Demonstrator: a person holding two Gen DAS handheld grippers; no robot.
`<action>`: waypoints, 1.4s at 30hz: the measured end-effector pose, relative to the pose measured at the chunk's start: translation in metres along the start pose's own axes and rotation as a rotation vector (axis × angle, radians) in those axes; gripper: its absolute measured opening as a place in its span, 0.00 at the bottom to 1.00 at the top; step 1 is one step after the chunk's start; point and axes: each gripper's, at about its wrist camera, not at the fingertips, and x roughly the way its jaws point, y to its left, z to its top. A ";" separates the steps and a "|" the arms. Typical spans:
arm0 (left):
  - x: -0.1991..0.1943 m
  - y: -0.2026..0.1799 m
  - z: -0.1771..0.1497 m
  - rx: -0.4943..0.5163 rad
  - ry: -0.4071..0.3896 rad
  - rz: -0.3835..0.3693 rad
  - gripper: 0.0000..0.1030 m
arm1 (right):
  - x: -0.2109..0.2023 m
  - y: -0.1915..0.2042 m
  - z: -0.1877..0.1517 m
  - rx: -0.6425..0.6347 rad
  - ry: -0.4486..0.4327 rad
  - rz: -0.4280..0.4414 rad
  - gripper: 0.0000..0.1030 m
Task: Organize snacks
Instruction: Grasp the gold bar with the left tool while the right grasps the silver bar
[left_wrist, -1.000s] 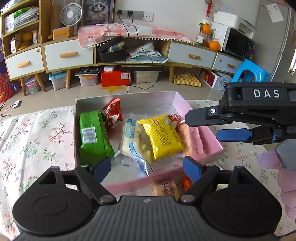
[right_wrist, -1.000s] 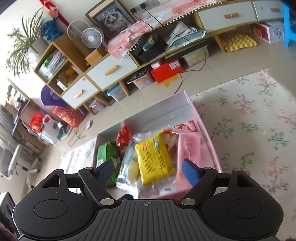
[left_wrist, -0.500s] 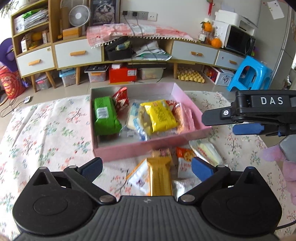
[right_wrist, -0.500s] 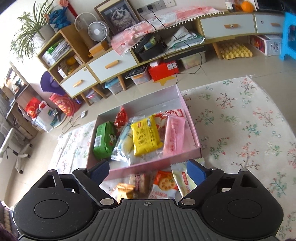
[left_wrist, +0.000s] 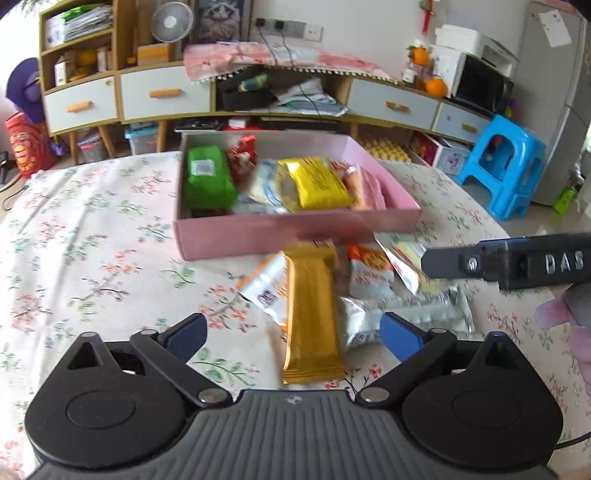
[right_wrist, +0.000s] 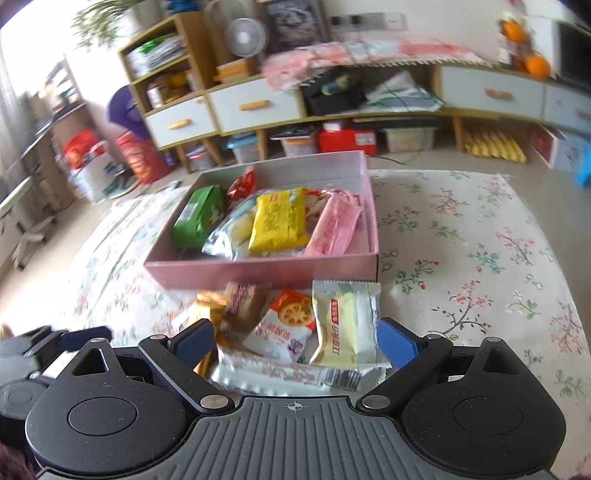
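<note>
Blue-padded and spread wide, my left tongs (left_wrist: 291, 332) hold nothing; they hover over the floral-clothed bench (left_wrist: 92, 266). Between the two fingers lies a long gold foil snack bar (left_wrist: 312, 314), its near end closest to me and its far end pointing at the box. Just left of it a white and orange sachet (left_wrist: 267, 288) peeks out from under its edge.

My right tongs (right_wrist: 293, 341) are likewise parted and empty. Directly between their fingers lies a silvery clear-wrapped packet (right_wrist: 288, 373) set crosswise, with a pale yellow wrapped biscuit pack (right_wrist: 345, 325) overlapping it toward the right finger. A white and orange cracker sachet (right_wrist: 286, 325) sits beside that pack, and a brown wrapped square (right_wrist: 240, 302) lies a little farther on, near the box wall. From the left camera, the right tongs come in from the right edge above the same heap.

Beyond the loose pile stands a shallow pink cardboard box (right_wrist: 258, 271), its near wall touching or almost touching the farthest snacks. Inside it, left to right, are a green packet (right_wrist: 199, 218), a small red pouch (right_wrist: 242, 184), a clear bag (right_wrist: 229, 232), a yellow packet (right_wrist: 279, 218) and a pink packet (right_wrist: 334, 229).

Farther off, on the floor, stands a blue plastic stool (left_wrist: 506, 162).
</note>
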 end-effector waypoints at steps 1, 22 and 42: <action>0.002 -0.002 -0.001 0.011 -0.006 -0.002 0.91 | 0.002 -0.002 -0.004 -0.026 0.004 0.001 0.94; 0.021 0.010 0.001 -0.082 0.114 -0.061 0.24 | 0.032 0.001 -0.046 -0.371 0.121 0.006 0.94; -0.025 0.045 -0.024 0.046 0.147 -0.027 0.37 | -0.002 0.048 -0.076 -0.474 0.182 0.106 0.89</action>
